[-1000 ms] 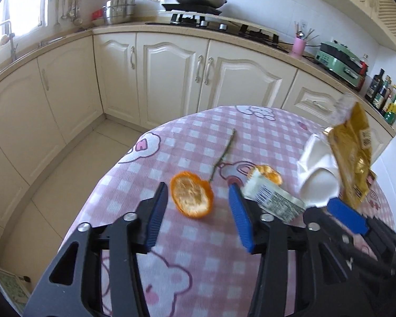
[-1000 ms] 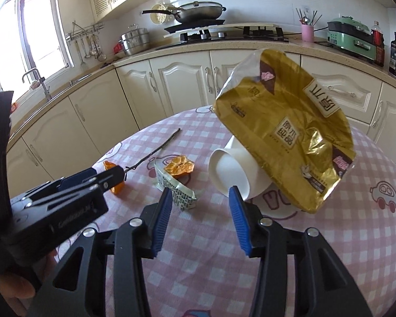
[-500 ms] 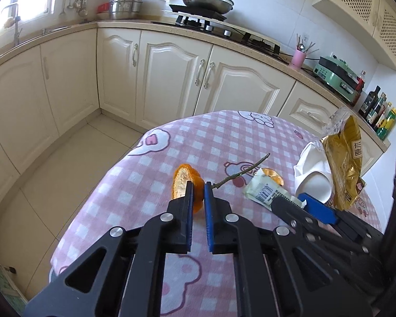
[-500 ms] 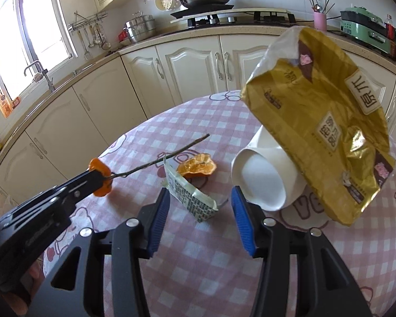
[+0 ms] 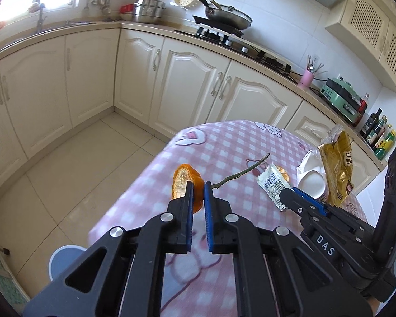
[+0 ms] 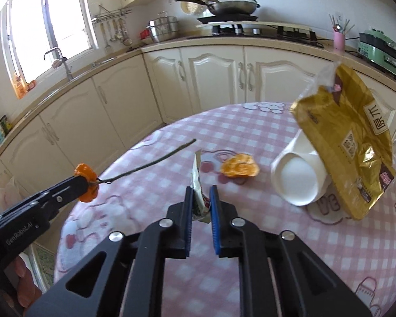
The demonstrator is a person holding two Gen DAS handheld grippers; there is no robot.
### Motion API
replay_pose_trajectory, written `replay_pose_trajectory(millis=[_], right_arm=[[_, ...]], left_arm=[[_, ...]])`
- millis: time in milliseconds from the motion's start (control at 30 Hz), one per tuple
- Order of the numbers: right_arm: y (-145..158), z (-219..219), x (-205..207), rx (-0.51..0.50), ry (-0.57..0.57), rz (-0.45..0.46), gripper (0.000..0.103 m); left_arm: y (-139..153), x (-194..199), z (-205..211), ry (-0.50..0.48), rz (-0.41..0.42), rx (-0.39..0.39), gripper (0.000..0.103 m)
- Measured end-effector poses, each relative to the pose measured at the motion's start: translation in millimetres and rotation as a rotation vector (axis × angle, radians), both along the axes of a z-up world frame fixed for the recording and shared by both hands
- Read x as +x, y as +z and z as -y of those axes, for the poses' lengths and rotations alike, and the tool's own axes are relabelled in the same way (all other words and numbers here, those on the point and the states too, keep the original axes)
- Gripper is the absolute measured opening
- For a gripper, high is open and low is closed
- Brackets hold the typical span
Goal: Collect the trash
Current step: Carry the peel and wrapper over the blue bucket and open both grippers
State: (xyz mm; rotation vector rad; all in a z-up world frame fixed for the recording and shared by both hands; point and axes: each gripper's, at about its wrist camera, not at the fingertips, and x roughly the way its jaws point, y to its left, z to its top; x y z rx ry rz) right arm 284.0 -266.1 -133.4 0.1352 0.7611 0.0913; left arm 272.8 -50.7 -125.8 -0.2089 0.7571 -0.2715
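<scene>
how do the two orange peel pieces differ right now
The orange peel in the left gripper is clamped between the blue pads and lifted off the table; the other orange peel lies loose on the checked tablecloth. The held peel stands on edge, with a thin twig sticking out beside it; the loose one lies flat, apart from both grippers. Both are orange and curled.

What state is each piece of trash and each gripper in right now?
left gripper: shut on the orange peel and twig.
orange peel: pinched, lifted off the table.
twig: held at one end, sticking out in the air.
right gripper: shut on the white wrapper.
white wrapper: clamped, standing on edge.
second peel: loose on the tablecloth.
paper cup: on its side.
gold bag: leaning over the cup.
</scene>
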Motion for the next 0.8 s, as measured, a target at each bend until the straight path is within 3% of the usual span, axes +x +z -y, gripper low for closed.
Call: replay_pose_trajectory(millis=[433, 800], right_arm=[[35.1, -123.9, -51.5, 0.048, 0.244, 0.052, 0.012], [17.4, -225.0, -77.5, 0.064, 0.428, 0.001, 0.012]], left_arm=[[14.4, -72.7, -112.4, 0.218, 0.027, 0.030, 0.007], [-9.7, -105.6, -191.8, 0.370, -0.034, 0.056, 0.007]])
